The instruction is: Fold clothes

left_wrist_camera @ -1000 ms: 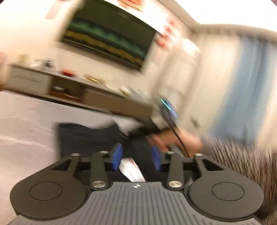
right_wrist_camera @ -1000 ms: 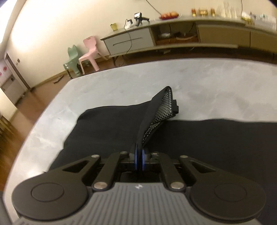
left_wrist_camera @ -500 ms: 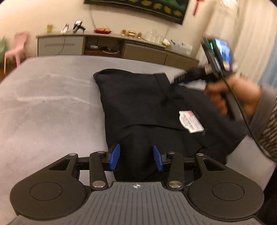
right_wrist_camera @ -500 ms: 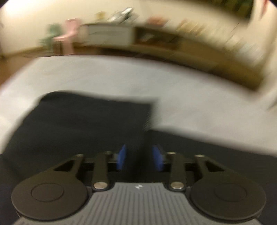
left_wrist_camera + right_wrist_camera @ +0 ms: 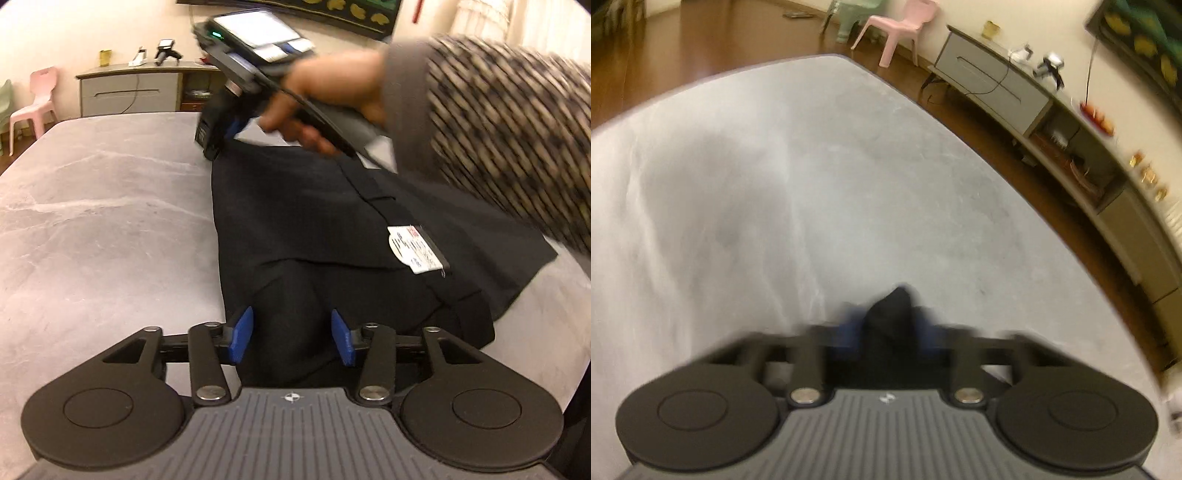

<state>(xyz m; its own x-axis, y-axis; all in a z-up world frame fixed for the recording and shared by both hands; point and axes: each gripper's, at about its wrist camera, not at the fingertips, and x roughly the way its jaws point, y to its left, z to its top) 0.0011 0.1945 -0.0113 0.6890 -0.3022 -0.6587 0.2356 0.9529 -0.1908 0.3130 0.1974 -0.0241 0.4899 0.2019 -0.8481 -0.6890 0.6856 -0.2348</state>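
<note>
Your left gripper [image 5: 291, 338] hangs part-open over the black garment's [image 5: 317, 206] near edge — nothing pinched. Your right gripper [image 5: 886, 330] is closing on its far corner; grey table [image 5: 812, 184] lies ahead.

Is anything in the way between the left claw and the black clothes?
No, nothing visible is. The left claw hangs open right over the near edge of the black clothes on the grey table. The white tag lies off to the side.

Two grippers, both pointing down

The left gripper [image 5: 291, 338] stood half open over dark cloth; the right gripper [image 5: 886, 332] was closing on a dark fold.
</note>
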